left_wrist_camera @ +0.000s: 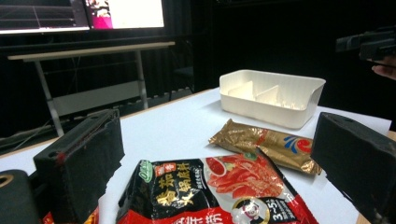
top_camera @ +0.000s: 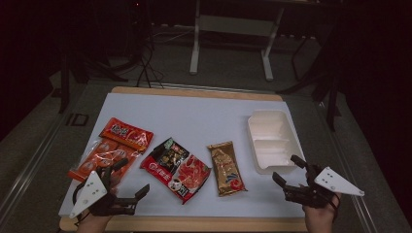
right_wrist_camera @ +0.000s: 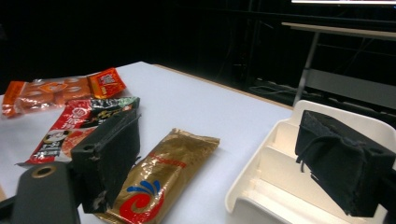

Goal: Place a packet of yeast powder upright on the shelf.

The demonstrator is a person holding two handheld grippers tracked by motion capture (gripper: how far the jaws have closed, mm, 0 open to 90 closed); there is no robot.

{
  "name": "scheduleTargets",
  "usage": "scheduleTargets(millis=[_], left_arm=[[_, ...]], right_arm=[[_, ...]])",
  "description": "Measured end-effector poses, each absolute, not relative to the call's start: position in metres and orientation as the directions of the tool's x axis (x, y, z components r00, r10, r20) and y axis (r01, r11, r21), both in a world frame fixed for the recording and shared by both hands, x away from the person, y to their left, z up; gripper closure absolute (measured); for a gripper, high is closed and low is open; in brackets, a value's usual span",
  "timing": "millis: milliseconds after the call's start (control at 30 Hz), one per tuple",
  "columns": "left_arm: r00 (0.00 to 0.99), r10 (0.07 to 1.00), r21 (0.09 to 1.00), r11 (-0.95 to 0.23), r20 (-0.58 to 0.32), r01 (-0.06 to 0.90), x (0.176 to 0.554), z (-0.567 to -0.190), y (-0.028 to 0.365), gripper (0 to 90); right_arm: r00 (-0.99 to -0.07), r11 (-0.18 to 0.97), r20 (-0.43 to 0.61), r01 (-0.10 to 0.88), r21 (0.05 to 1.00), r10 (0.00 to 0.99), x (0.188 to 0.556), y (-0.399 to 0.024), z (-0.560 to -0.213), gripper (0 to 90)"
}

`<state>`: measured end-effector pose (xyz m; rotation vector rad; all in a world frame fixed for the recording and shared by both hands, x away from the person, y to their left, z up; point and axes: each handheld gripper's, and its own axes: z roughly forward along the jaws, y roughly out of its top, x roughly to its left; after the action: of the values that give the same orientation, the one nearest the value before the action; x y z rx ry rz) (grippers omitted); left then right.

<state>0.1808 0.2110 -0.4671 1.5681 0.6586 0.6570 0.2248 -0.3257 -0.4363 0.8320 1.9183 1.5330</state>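
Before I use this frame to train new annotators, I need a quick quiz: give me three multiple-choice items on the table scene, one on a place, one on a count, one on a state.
1. Where does the white plastic divided tray sit on the table?
A. far left edge
B. right side, beyond the right gripper
C. on top of the packets

2. How many snack packets lie on the white table top?
A. three
B. five
C. one

3. What is between the jaws of the left gripper?
A. the gold foil packet
B. the tray
C. nothing, they stand open

Answers:
1 B, the high view shows the tray at the right, past that gripper.
2 A, the orange packet, the red and black packet and the gold one.
3 C, the jaws stand apart with nothing clamped between them.
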Motion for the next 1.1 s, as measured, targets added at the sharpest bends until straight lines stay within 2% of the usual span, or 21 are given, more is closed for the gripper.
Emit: scheduleTargets(millis=[467, 733, 967, 1100], left_arm=[[0.682, 0.73, 0.992, -0.12, 0.055, 0.049, 0.182, -0.47, 0.204, 3.2], [0.687, 0.724, 0.992, -0.121, 0.064, 0.035, 0.179, -0.468, 0.203, 3.3], [0.679, 0.731, 0.992, -0.119, 0.063, 0.036, 0.177, -0.467, 0.202, 3.3], [0.685, 0.726, 0.992, -0.122, 0.06, 0.042, 0.176, -0.468, 0.2, 3.3]], right_arm=[[-0.656, 0.206, -0.078, 0.12, 0.971, 0.751, 0.223, -0.319, -0.432, 14.5], [-0.671, 0.244, -0.083, 0.148, 0.958, 0.736, 0.225, -0.312, -0.419, 11.5], [-0.745, 0.275, -0.059, 0.17, 0.946, 0.664, 0.24, -0.298, -0.396, 10.2], [-0.787, 0.301, -0.078, 0.141, 0.943, 0.613, 0.249, -0.29, -0.388, 10.2]])
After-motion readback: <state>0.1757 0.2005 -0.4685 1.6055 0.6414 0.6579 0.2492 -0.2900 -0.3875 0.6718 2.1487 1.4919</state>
